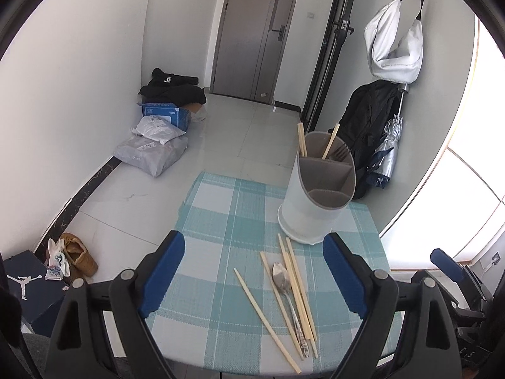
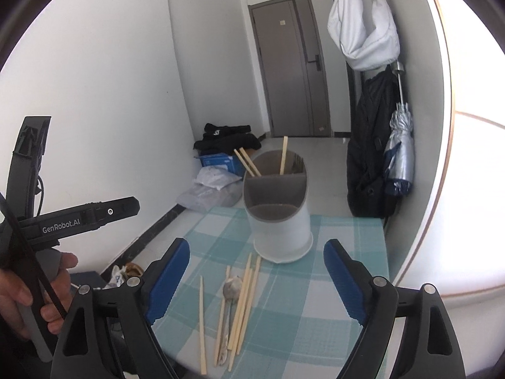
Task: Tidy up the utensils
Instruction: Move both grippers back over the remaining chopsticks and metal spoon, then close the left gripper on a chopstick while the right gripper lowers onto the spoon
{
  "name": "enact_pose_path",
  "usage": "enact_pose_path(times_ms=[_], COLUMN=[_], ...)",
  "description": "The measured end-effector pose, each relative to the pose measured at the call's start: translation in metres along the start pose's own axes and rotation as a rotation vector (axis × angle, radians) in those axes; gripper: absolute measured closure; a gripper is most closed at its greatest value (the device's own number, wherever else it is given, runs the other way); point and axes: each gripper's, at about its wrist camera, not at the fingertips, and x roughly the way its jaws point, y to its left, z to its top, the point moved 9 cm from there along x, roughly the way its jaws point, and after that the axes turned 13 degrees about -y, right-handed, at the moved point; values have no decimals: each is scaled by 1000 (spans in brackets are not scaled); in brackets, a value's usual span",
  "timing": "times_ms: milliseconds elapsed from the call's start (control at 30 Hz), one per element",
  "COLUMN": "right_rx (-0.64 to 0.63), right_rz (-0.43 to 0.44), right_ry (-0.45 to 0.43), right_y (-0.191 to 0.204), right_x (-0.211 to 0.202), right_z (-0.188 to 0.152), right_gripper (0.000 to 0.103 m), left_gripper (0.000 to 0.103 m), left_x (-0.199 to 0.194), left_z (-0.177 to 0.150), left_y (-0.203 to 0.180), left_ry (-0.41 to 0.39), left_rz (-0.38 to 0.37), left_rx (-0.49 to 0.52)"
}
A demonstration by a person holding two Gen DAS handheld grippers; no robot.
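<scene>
1. Left wrist view has the left gripper [image 1: 252, 271] low in the frame, its blue-padded jaws spread wide with nothing pinched; loose utensils lie on the checked tablecloth [image 1: 221, 208] between and just beyond the fingers.
2. Right wrist view gives the same reading for the right gripper [image 2: 257, 276]: jaws spread, holding nothing, aimed at the same pile. At lower left of that frame a hand [image 2: 28, 293] holds the other tool's handle.
3. Done so far, judging from what stands where: the white utensil holder [image 1: 315, 195], right of centre in the left view, already has three chopsticks upright in its far compartment, two leaning toward the left rim and one near the middle. The tines of a fork [image 1: 340, 153] show beside them. The two nearer compartments look empty.
4. Left to do: a metal spoon [image 1: 282, 279] and several loose chopsticks [image 1: 293, 284] lie flat on the cloth just in front of the holder. One stick [image 1: 266, 304] lies apart on the left of the pile, angled away from the rest. I would call the task partly done, with most pieces not yet put away.
5. Looks: the chopsticks are pale, thin, plain wood-coloured sticks. The spoon is dull silver with a patterned handle, bowl toward the holder, and it lies among the sticks, touching or overlapping some. The holder is upright, white outside, grey-brown inside, with dividers.
6. Lifting one thin stick from a crossed pile will likely need a narrow, careful pinch.
</scene>
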Motion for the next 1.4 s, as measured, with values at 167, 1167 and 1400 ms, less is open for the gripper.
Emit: enact_pose_path(times_ms=[167, 1167, 1400], right_rx=[3, 15, 1], right_rz=[-7, -149, -141], right_ry=[105, 267, 294], right_y=[-4, -41, -36], right_x=[8, 62, 73], right_z=[-32, -83, -87], right_gripper=[16, 16, 16], left_gripper=[16, 16, 16], left_x=[13, 56, 76], left_z=[-36, -102, -104], left_y=[5, 19, 44], left_ry=[96, 366, 426], left_rz=[13, 30, 101], left_rx=[-20, -45, -117])
